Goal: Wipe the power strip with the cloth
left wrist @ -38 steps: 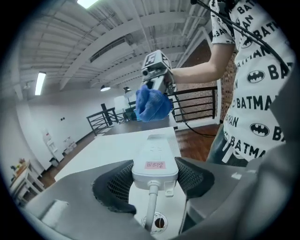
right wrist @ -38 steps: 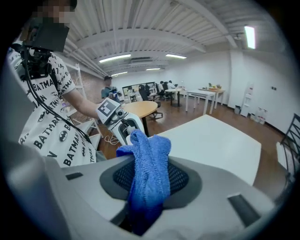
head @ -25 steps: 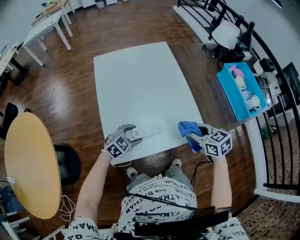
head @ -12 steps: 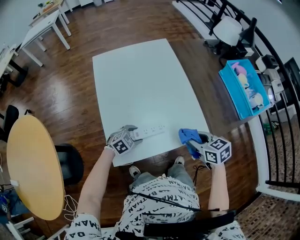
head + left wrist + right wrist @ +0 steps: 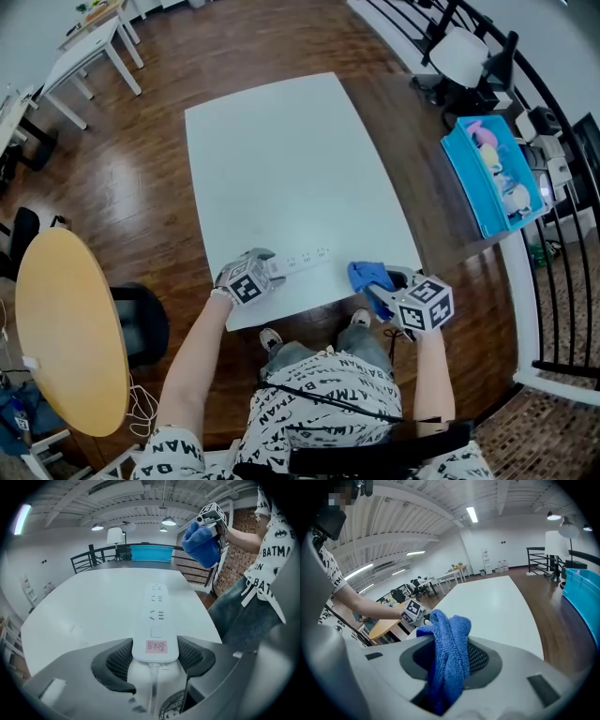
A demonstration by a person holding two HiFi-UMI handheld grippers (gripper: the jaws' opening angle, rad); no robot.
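**Inspector:** Where is the strip?

**Assistant:** The white strip [image 5: 305, 261] lies flat on the table [image 5: 281, 150], close to the near edge. Its cord end sits in the left gripper [image 5: 266, 269].

**Inspector:** State of that gripper?

**Assistant:** In the left gripper view both pads of the left gripper [image 5: 154, 654] touch the sides of the strip [image 5: 156, 616]. The jaws pinch its end, though they have just been opening a little.

**Inspector:** Any markings?

**Assistant:** There is a pink sticker [image 5: 155, 646] with red characters at the held end, but I cannot read them. The sockets carry no legible print. The person's shirt [image 5: 274, 550] reads "BATMAN" repeatedly.

**Inspector:** The other side?

**Assistant:** The right gripper [image 5: 377, 283] is clamped on the blue cloth [image 5: 367, 275]. In its own view the right gripper [image 5: 451, 660] has the cloth [image 5: 449, 648] bunched between the pads, with folds spilling out in front.

**Inspector:** Does the cloth touch the strip?

**Assistant:** No. It is near the strip's free end but apart from it, at the table's near right edge.

**Inspector:** Surroundings?

**Assistant:** A blue bin [image 5: 487, 178] stands well apart on the right.
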